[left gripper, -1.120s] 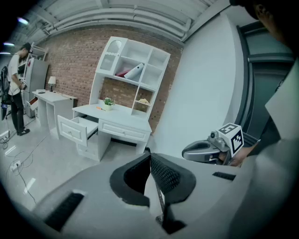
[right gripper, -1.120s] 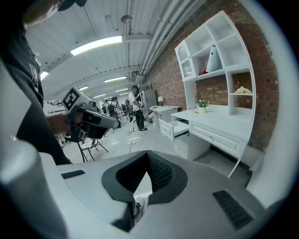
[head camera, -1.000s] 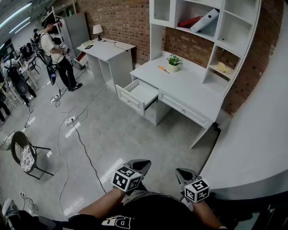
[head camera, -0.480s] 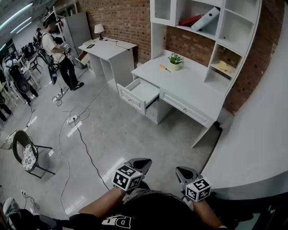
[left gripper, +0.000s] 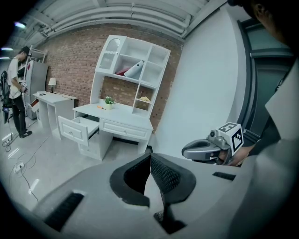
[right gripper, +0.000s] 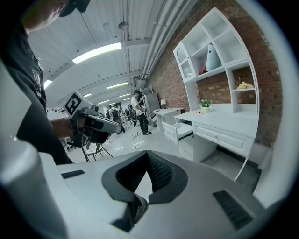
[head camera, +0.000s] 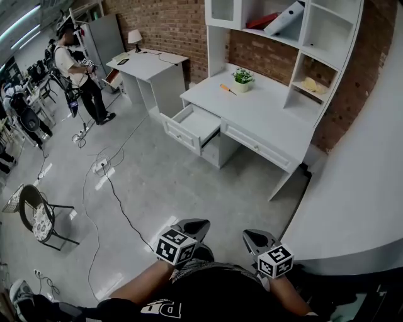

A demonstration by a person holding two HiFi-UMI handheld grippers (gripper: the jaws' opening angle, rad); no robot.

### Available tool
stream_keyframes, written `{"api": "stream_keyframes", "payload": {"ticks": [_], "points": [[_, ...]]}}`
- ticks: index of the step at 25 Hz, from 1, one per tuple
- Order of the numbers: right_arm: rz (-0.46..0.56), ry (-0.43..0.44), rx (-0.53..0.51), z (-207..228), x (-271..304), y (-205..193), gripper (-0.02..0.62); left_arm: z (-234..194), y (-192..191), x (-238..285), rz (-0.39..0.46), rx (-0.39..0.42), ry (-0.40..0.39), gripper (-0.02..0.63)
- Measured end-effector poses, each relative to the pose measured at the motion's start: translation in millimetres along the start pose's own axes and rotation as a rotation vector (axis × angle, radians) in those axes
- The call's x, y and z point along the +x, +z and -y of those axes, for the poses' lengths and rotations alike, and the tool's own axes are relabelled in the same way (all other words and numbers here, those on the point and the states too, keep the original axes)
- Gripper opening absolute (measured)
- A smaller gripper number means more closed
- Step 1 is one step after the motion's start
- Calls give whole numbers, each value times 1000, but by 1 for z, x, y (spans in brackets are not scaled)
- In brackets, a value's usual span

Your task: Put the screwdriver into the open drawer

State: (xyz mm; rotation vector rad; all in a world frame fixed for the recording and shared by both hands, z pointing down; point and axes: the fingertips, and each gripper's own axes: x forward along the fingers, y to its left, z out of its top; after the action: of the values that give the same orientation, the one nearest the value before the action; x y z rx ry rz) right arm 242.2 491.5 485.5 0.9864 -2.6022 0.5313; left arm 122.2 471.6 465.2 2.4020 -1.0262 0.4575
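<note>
Left tongs, right tongs pinched together, empty. Screwdriver lies on bench (beside potted plant); drawer pulled open.

White desk: the top carries an orange-handled screwdriver and, just beside it, a small potted plant. The left drawer stands pulled out, its white interior showing. A shelf unit sits on the rear of the desk top. A white binder leans in an upper bay, and a yellowish item lies in a lower bay. Grey floor: a black cable, a power strip and a chair rest on it.
</note>
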Motion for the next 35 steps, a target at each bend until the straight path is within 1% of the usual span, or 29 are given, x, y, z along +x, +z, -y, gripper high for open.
{"api": "stream_keyframes", "payload": {"ticks": [5,9,12,16,21,27,35], "points": [[-11,-1,28,5,0,-2,5,1,4,10,-25,1,-14,18],[-30,-21,49,21,3,-4,5,-5,7,28,-44,-9,-38,18],[-40,-41,59,35,7,-5,5,-12,7,44,-64,-2,-55,18],[-53,-54,67,56,23,4,5,-27,29,61,-55,10,-76,18],[-61,-50,51,79,56,30,5,-68,60,79,-36,0,-66,18],[-67,-41,30,109,111,70,5,-125,102,96,0,-1,-48,18],[-81,-13,-2,128,191,121,5,-209,142,102,26,-22,-19,18]]}}
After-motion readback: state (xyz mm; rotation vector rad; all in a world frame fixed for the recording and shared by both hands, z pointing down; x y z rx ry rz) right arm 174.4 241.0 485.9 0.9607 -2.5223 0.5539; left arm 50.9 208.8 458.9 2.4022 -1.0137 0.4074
